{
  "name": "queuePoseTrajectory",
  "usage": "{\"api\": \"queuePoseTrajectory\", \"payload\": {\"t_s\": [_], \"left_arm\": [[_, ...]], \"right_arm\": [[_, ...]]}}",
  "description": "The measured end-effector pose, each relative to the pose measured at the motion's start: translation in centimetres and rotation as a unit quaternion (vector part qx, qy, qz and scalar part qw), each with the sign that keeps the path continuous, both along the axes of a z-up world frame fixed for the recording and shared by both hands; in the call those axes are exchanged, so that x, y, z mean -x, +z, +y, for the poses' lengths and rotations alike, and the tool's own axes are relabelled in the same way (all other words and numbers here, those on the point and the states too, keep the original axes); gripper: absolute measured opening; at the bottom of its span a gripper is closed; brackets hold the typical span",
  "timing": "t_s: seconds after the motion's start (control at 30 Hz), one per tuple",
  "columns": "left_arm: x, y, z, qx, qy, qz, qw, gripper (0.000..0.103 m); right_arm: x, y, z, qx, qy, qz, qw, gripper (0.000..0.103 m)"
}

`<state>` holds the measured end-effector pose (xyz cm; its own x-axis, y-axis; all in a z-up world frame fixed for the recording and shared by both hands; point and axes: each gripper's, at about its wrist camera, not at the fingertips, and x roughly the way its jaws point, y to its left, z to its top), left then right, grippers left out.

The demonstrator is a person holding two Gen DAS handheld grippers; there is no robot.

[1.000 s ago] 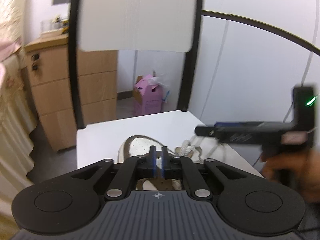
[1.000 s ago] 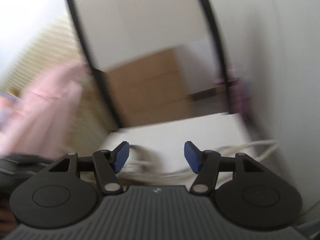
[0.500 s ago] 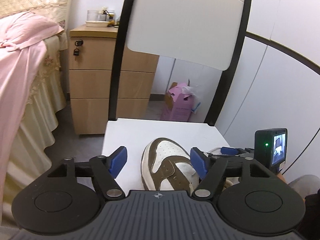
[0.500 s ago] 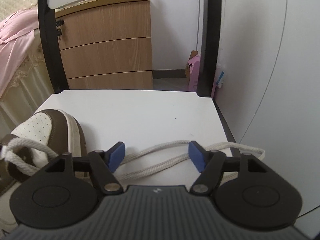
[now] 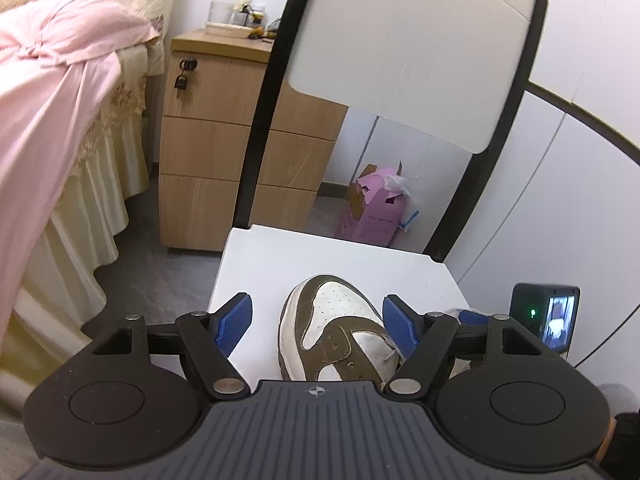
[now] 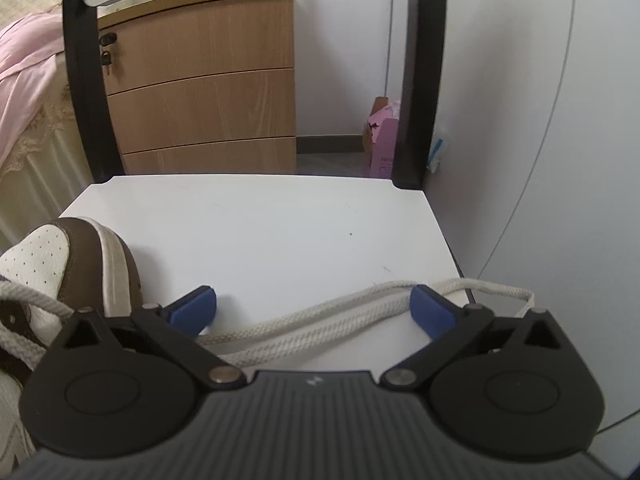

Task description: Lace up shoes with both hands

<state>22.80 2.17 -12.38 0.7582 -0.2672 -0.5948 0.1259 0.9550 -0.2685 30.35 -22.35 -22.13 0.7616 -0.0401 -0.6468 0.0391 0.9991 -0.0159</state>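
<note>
While open, lace [image 6: 320, 330] btwn R claw [image 6: 314, 310].

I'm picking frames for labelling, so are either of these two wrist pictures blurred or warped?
Left wrist view: sharp, the brown and white sneaker crisp, straight edges bowed by the fisheye. Right wrist view: equally sharp, the cream rope shoelace weave readable, same bowing.

We see the shoe [image 5: 336, 328] on the chair seat [image 5: 320, 256], its lace [image 6: 328, 328] trailing rightward. Behind the chair stand a cabinet [image 5: 208, 140] and a box [image 5: 372, 212].
</note>
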Motion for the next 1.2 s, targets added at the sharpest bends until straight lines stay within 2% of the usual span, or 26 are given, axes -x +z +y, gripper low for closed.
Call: {"api": "queuePoseTrajectory", "payload": {"t_s": [0.43, 0.73, 0.97, 1.2], "left_arm": [[-0.4, 0.1, -0.3, 0.020, 0.013, 0.002, 0.9997, 0.076], [-0.1, 0.1, -1.7, 0.008, -0.001, -0.002, 1.0000, 0.077], [-0.2, 0.1, -1.6, 0.022, -0.004, -0.003, 0.9997, 0.080], [-0.2, 0.1, -1.8, 0.014, -0.005, -0.006, 0.9999, 0.081]], "right_arm": [[-0.1, 0.0, -0.2, 0.000, 0.002, 0.001, 1.000, 0.103], [-0.1, 0.0, -0.2, 0.000, 0.002, 0.001, 1.000, 0.103], [0.0, 0.0, -0.1, 0.000, 0.001, 0.001, 1.000, 0.103], [0.0, 0.0, -0.1, 0.000, 0.000, 0.001, 1.000, 0.103]]}}
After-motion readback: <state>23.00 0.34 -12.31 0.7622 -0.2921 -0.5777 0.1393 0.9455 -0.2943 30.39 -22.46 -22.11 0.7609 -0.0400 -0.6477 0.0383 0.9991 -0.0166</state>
